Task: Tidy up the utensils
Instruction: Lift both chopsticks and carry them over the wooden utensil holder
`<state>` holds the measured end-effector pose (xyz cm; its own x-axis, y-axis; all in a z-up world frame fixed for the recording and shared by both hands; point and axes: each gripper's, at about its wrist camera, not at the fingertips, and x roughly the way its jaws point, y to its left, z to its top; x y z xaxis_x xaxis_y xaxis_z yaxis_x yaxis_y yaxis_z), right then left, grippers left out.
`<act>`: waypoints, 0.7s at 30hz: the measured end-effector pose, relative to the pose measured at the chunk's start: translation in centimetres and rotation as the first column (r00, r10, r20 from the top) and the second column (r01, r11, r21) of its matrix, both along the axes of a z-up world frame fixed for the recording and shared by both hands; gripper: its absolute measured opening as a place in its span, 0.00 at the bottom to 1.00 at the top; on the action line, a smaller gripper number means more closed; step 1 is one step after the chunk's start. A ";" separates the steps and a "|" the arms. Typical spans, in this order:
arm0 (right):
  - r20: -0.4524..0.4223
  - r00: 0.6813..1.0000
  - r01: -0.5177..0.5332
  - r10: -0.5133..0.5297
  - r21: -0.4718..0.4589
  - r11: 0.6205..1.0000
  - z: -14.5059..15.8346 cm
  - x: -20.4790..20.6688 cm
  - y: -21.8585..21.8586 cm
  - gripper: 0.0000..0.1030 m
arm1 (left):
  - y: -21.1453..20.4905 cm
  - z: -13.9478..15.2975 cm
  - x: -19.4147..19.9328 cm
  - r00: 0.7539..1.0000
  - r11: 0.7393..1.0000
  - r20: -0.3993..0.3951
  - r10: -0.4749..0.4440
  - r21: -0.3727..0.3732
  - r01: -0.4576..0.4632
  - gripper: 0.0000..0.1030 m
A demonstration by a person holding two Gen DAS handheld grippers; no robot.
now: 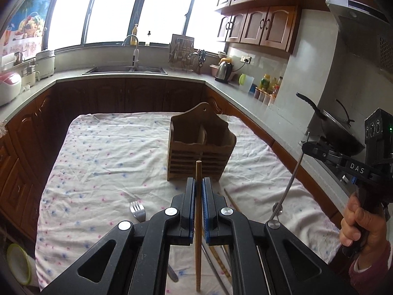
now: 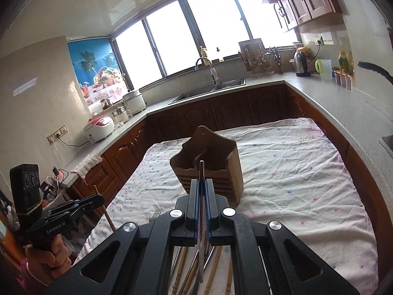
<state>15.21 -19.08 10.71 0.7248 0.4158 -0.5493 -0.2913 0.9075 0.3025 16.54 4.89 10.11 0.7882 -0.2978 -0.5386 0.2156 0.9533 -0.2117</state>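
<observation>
Wooden chopstick (image 1: 198,172) clamped in left hand-held gripper (image 1: 199,184), caddy (image 1: 200,145) beyond

White letters "DAS" on the black arm of the right claw (image 1: 310,145) seen from the left camera, white "GenRobot.AI" on the black body of the left claw (image 2: 98,198) seen from the right camera

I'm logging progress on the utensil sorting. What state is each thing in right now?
Left tongs: shut on a brown wooden chopstick.
Right tongs: shut on a thin metal chopstick.
Slatted wooden two-compartment utensil holder: upright on the floral cloth, nothing visible inside.
Steel fork: lying on the cloth.
Remaining chopsticks: lying loose under the tongs.
</observation>
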 end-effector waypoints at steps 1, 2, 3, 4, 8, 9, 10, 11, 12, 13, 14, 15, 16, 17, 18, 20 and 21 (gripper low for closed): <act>0.004 1.000 0.003 -0.003 0.001 1.000 0.2 0.1 0.0 0.04 | 0.0 0.1 0.1 1.000 1.000 0.005 0.002 -0.002 -0.002 0.03; 0.007 1.000 0.004 -0.004 0.003 1.000 0.3 0.1 0.0 0.04 | 0.1 0.2 0.1 1.000 1.000 0.011 0.005 -0.002 -0.005 0.03; 0.009 1.000 0.007 -0.007 0.007 1.000 0.3 0.1 -0.1 0.04 | 0.1 0.3 0.1 1.000 1.000 0.016 0.009 -0.005 -0.009 0.03; 0.011 1.000 0.010 -0.010 0.008 1.000 0.4 0.2 -0.2 0.04 | 0.3 0.3 0.2 1.000 1.000 0.020 0.012 -0.007 -0.011 0.03; 0.021 1.000 0.009 -0.010 0.015 1.000 0.8 0.9 -0.2 0.04 | 0.6 0.9 0.5 0.999 1.000 0.038 0.022 -0.022 -0.021 0.03; 0.025 1.000 0.012 -0.013 0.016 1.000 0.9 1.2 -0.3 0.04 | 0.7 1.0 0.6 0.999 0.999 0.044 0.024 -0.026 -0.023 0.03; 0.030 0.999 0.017 -0.017 0.016 1.000 0.9 1.4 -0.4 0.04 | 0.7 1.2 0.7 0.998 0.999 0.050 0.026 -0.028 -0.025 0.03; 0.034 0.999 0.020 -0.021 0.018 1.000 1.1 1.7 -0.4 0.04 | 0.7 1.4 0.8 0.998 0.999 0.057 0.027 -0.031 -0.025 0.03; 0.041 0.999 0.025 -0.026 0.022 0.999 1.3 2.0 -0.5 0.04 | 0.8 1.6 1.0 0.998 0.999 0.064 0.028 -0.033 -0.026 0.03; 0.047 0.998 0.030 -0.031 0.022 0.999 1.4 2.2 -0.6 0.04 | 0.8 1.7 1.1 0.997 0.999 0.073 0.030 -0.036 -0.028 0.03; 0.057 0.998 0.037 -0.038 0.023 0.999 1.7 2.5 -0.6 0.04 | 0.9 1.9 1.3 0.996 0.999 0.081 0.032 -0.037 -0.029 0.03; 0.063 0.997 0.039 -0.041 0.024 0.999 1.8 2.8 -0.7 0.04 | 1.0 2.0 1.5 0.996 0.999 0.088 0.034 -0.038 -0.031 0.03; 0.069 0.997 0.043 -0.044 0.027 0.999 2.0 3.2 -0.7 0.04 | 1.0 2.1 1.7 0.995 0.999 0.095 0.038 -0.040 -0.034 0.03; 0.075 0.996 0.044 -0.047 0.030 0.999 2.3 3.6 -0.7 0.04 | 1.1 2.3 2.0 0.994 0.998 0.103 0.041 -0.044 -0.037 0.03; 0.081 0.996 0.046 -0.048 0.028 0.999 2.6 4.1 -0.6 0.04 | 1.2 2.5 2.3 0.993 0.998 0.110 0.042 -0.050 -0.036 0.03; 0.094 0.994 0.053 -0.056 0.033 0.998 3.1 5.0 -0.8 0.04 | 1.3 2.9 3.1 0.992 0.997 0.121 0.043 -0.062 -0.036 0.03; 0.102 0.993 0.058 -0.062 0.038 0.998 3.4 5.6 -0.8 0.04 | 1.5 3.1 3.5 0.991 0.997 0.127 0.045 -0.062 -0.037 0.03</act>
